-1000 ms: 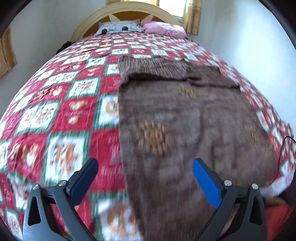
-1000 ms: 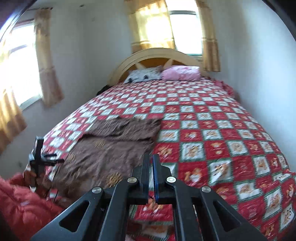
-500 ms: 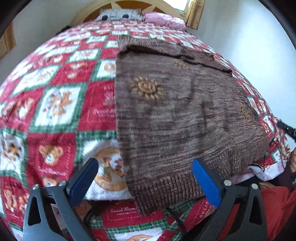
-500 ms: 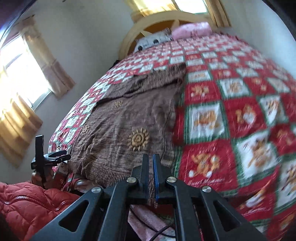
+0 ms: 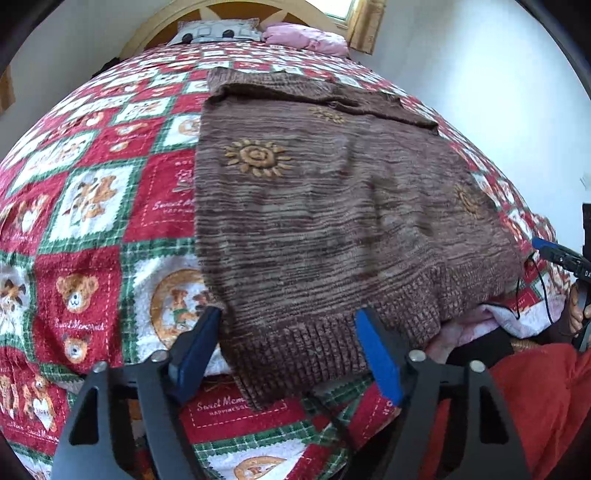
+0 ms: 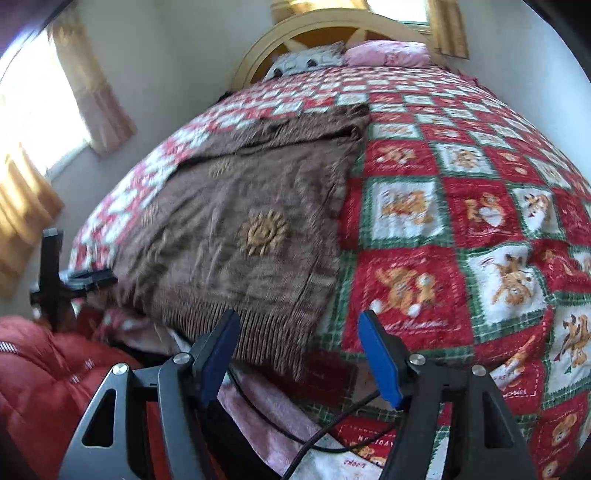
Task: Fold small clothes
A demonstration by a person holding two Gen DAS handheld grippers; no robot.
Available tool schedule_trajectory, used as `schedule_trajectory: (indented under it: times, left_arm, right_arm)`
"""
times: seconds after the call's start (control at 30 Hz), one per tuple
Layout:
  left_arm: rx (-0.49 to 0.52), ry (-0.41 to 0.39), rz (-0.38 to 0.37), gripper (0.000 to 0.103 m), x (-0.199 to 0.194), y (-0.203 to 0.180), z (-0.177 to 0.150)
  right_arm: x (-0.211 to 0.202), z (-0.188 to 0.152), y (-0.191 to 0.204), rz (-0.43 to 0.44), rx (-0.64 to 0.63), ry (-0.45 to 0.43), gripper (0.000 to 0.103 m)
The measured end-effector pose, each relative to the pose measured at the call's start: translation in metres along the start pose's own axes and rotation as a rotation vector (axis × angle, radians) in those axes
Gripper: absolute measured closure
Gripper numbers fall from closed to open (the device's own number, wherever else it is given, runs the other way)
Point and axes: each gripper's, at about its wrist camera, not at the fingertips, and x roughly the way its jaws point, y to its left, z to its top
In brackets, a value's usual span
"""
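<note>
Brown knitted sweater with orange sun motifs (image 5: pixel 332 206) flat on your red-green teddy-bear patchwork bedspread (image 5: pixel 92 229), ribbed hem overhanging its near edge, your left gripper (image 5: pixel 288 332) jaws apart astride that hem, your right gripper (image 6: pixel 299 332) jaws apart just before the hem's corner.

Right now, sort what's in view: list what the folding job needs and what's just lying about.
For the job:
brown knit sweater, flat on the bed
left gripper, jaws open at its hem
right gripper, jaws open

Lying about:
teddy-bear quilt
pink pillow
grey pillow
red jacket
</note>
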Motion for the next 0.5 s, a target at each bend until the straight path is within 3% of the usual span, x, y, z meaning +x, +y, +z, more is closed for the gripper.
schedule_trajectory:
  times: [0.07, 0.33, 0.4, 0.43, 0.5]
  left_arm:
    - [-0.002, 0.003, -0.017, 0.033, -0.001, 0.0, 0.001]
    - [0.024, -0.005, -0.002, 0.033, 0.002, -0.006, -0.001]
    - [0.025, -0.004, 0.003, 0.043, 0.002, -0.006, -0.001]
    - [0.025, -0.004, 0.012, 0.048, 0.002, -0.007, -0.001]
    - [0.021, -0.004, 0.018, 0.072, 0.001, -0.006, 0.0]
  right_arm:
    - [0.007, -0.002, 0.006, 0.008, -0.02, 0.029, 0.044]
    - [0.026, -0.007, 0.015, -0.041, -0.036, 0.079, 0.047]
    - [0.029, -0.008, 0.018, -0.041, -0.046, 0.1, 0.077]
    - [0.03, -0.008, 0.017, -0.062, -0.049, 0.099, 0.081]
    - [0.031, -0.007, 0.014, -0.06, -0.039, 0.102, 0.093]
